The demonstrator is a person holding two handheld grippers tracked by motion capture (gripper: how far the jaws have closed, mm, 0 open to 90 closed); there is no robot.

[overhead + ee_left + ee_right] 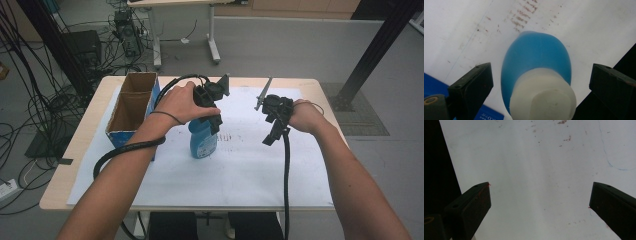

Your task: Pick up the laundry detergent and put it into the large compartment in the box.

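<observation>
A blue bottle with a white cap stands upright on the white sheet near the table's middle. My left gripper hangs right above its top. In the left gripper view the bottle and its white cap sit between the two black jaws, which stand wide apart and do not touch it. My right gripper hovers over the bare sheet to the right of the bottle. Its jaws stand wide open over the white sheet with nothing between them.
An open cardboard box with a blue outside stands at the table's left, close to the bottle; its blue wall edges the left gripper view. Cables, a dark post and another table's legs lie beyond the far edge.
</observation>
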